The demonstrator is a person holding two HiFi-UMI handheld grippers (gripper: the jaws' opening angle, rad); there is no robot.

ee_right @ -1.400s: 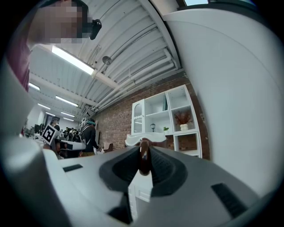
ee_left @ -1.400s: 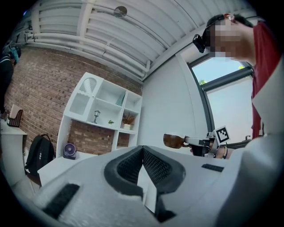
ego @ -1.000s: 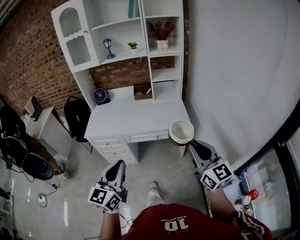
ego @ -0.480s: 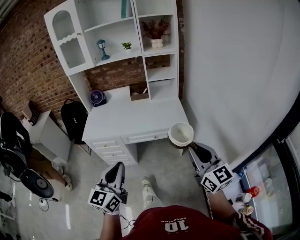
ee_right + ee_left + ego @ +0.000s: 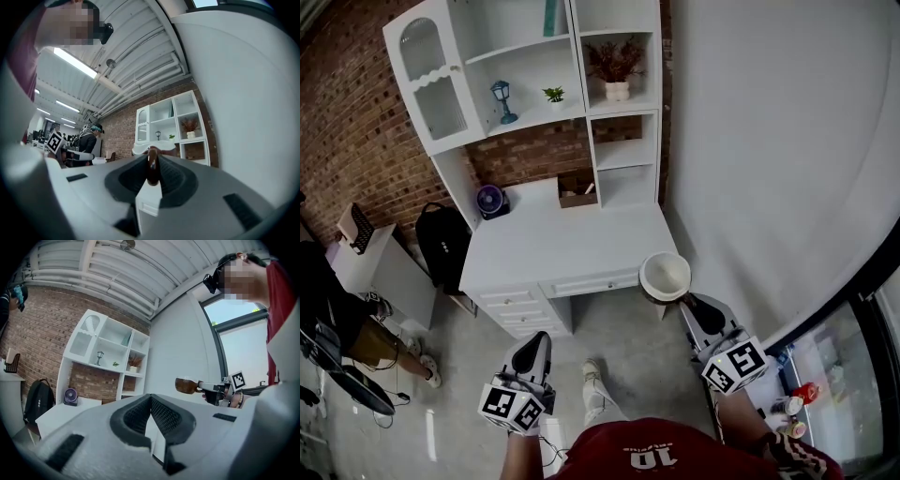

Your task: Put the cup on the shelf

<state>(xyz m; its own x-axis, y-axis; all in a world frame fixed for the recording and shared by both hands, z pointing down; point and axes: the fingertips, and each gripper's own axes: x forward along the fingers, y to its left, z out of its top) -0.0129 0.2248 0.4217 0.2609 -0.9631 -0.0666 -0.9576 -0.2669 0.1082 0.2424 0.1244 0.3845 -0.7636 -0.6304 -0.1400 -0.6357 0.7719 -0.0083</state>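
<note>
The cup (image 5: 664, 275), white inside and brown outside, hangs upright in the air just off the front right corner of the white desk (image 5: 562, 246). My right gripper (image 5: 687, 301) is shut on its handle; in the right gripper view the brown handle (image 5: 152, 171) sits pinched between the pads, with the rim above. The left gripper view shows the cup (image 5: 186, 385) from the side. The white shelf unit (image 5: 623, 150) stands on the desk's back against the brick wall. My left gripper (image 5: 534, 340) hangs lower left over the floor, jaws shut and empty (image 5: 150, 398).
On the shelves are a small lamp (image 5: 501, 94), a tiny plant (image 5: 553, 93) and a dried bouquet in a pot (image 5: 615, 67). A fan (image 5: 490, 200) and a box (image 5: 578, 187) sit on the desk. A black backpack (image 5: 442, 242) leans left; a white wall runs right.
Both grippers have edged a little toward the desk, the cup still held in the right one. The desk and shelf now sit slightly lower and nearer in the head view.
</note>
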